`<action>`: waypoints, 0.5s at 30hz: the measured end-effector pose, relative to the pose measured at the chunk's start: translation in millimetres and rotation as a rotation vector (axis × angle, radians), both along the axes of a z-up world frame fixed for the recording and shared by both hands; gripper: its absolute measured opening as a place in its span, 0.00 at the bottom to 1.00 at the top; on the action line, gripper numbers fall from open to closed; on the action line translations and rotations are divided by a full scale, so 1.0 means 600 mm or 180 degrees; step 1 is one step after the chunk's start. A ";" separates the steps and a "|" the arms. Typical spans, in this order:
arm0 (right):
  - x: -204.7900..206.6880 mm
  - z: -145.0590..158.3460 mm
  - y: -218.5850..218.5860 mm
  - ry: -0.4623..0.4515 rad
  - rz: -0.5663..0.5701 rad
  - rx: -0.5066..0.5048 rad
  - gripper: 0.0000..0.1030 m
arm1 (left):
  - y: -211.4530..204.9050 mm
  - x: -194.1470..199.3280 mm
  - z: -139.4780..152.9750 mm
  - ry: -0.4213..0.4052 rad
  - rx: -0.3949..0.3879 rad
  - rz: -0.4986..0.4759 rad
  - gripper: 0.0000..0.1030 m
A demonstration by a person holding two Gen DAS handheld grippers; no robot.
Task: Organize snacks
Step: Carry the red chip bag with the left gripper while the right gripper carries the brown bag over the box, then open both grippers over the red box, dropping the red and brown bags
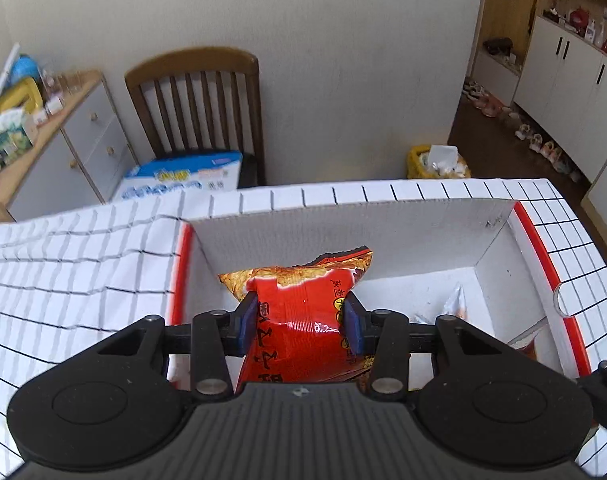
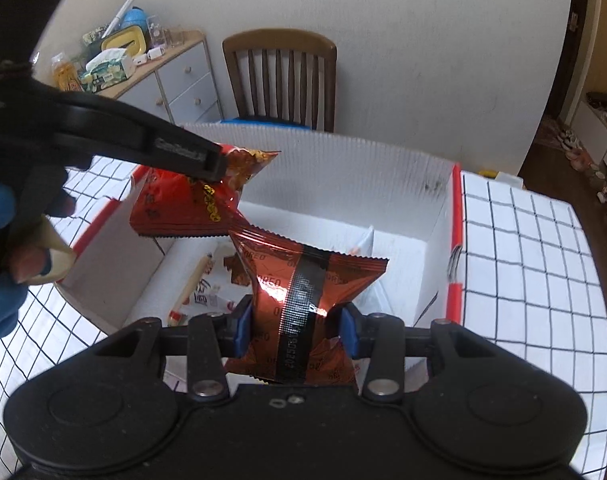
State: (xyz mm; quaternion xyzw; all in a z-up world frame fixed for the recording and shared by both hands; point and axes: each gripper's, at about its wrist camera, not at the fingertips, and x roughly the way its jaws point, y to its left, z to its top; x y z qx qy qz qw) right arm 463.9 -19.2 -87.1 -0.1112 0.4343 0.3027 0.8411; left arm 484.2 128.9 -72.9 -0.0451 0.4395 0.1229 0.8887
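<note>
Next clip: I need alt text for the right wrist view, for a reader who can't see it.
The right gripper holds a shiny red Oreo packet between its jaws above an open white cardboard box on a grid-patterned tablecloth. At left, the left gripper holds a red snack bag over the same box, which already contains a few snacks.

Glossy foil snack packet [image 1: 303,312], corrugated matt cardboard box [image 1: 343,228], checked cloth [image 1: 83,264].
</note>
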 end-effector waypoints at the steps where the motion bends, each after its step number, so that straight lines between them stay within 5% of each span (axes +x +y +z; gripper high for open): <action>1: 0.000 -0.003 0.002 0.0006 0.0008 -0.0024 0.41 | -0.001 0.002 -0.003 0.0006 -0.0009 -0.0001 0.41; 15: 0.007 -0.030 0.004 0.0149 -0.0034 -0.0085 0.42 | -0.003 0.016 -0.042 0.0195 -0.0053 -0.0020 0.42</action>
